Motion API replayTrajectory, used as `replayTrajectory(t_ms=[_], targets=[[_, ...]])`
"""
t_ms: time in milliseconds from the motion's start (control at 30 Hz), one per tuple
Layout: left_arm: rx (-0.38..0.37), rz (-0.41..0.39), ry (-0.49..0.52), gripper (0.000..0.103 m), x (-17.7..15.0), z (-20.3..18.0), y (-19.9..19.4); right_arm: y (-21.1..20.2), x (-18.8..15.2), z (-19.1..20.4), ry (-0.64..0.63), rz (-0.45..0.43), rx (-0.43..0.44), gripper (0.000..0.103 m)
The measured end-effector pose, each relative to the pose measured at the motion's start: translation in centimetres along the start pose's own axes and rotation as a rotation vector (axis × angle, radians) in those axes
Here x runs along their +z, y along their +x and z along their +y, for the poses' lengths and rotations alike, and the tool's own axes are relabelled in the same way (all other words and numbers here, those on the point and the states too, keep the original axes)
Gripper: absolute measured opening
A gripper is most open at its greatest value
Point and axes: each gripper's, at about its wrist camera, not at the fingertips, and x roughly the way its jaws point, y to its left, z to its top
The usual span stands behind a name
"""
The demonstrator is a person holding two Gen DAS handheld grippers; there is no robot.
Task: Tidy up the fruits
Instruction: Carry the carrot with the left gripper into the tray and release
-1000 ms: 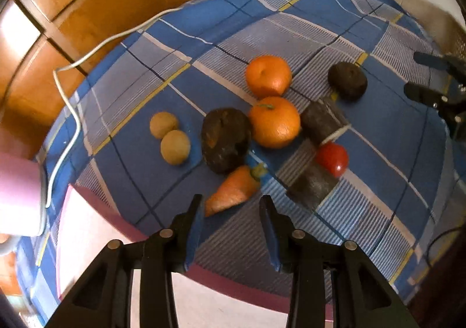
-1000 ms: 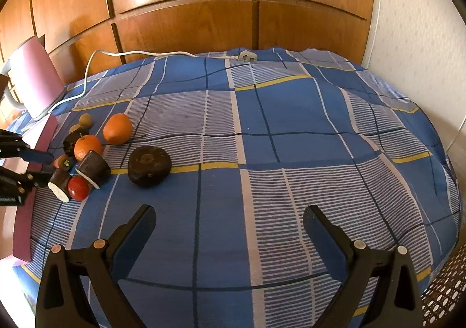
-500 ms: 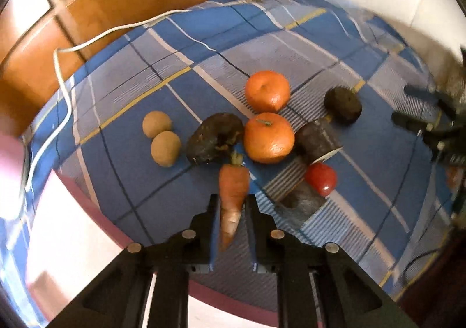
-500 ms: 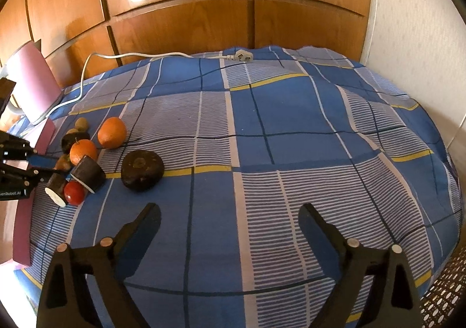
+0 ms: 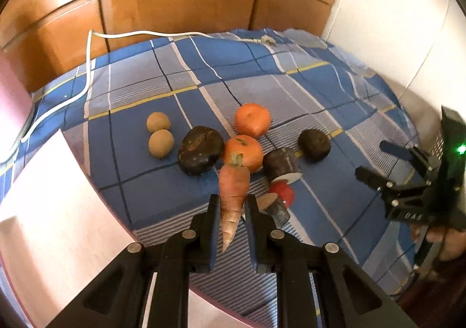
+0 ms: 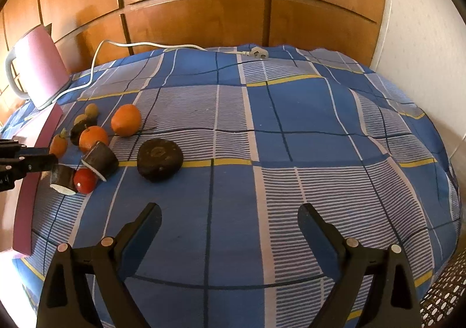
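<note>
Two black fingers of the left gripper (image 5: pixel 231 211) are pinching a carrot (image 5: pixel 233 196) at its tapering lower half, at the bottom centre of the left wrist view, leafy end pointing up toward the nearer tangerine (image 5: pixel 243 152). With such a narrow hold on a tapered root, it is probably wise to be moving it slowly and level toward the pink board (image 5: pixel 52 211) at lower left. Meanwhile the right gripper (image 6: pixel 230 226) is hovering with fingers spread wide and empty over the checked bedspread (image 6: pixel 291 124).
</note>
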Motion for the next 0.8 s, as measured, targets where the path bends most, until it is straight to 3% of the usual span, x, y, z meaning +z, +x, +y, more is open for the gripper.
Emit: replayTrajectory(t_ms=[467,633,800], targets=[[-0.083,-0.199,-0.267,0.017,-1.9,3.1,-6.0,-0.6,-0.2,0.8,-0.028,-0.010,0.002,0.096],[0.015,-0.273,-0.407,0.017,-4.0,6.1,-8.4,-0.7,-0.2,1.3,-0.037,-0.016,0.010,0.096],[0.220,-0.260,-0.566,0.017,-6.4,9.9,-9.2,-0.7,-0.2,1.7,-0.041,-0.012,0.022,0.096]])
